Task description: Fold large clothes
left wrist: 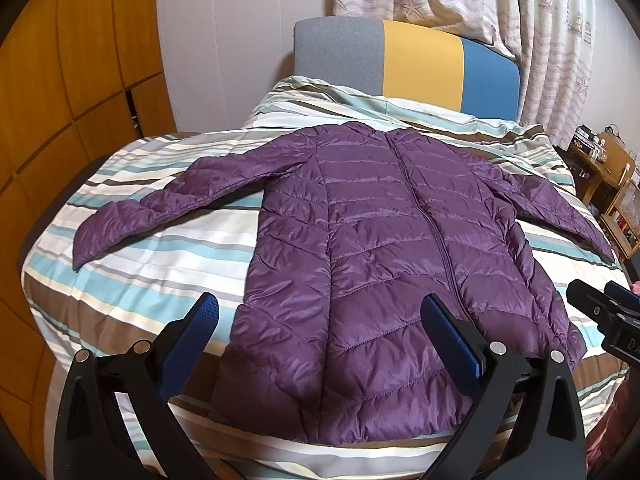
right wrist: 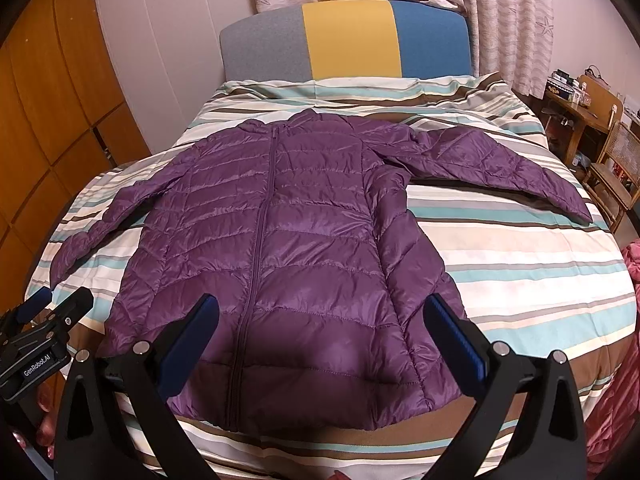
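We see a purple quilted jacket (left wrist: pixel 384 248) lying flat on the bed (left wrist: pixel 132 264), front side up and zipper closed, in the centre of both frames. Its hem is toward the bottom of the frame, the collar toward the headboard (left wrist: pixel 404 64), which has grey, yellow and blue panels. Both sleeves are spread outward over the striped cover, approx. symmetric: one reaches to the left edge of the left wrist view, the other to the right.

Our left hand-held gripper (left wrist: pixel 318 312) hangs above the hem with fingers spread wide and nothing between them. Our right hand-held gripper (right wrist: pixel 322 314) is the same, wide apart and empty, above the lower part of the jacket. Neither touches the fabric.

Curtains (right wrist: pixel 500 12) hang in the upper right, a wooden wardrobe (left wrist: pixel 60 80) fills the left side, and wooden furniture (right wrist: pixel 592 128) w/ small items stands at far right.
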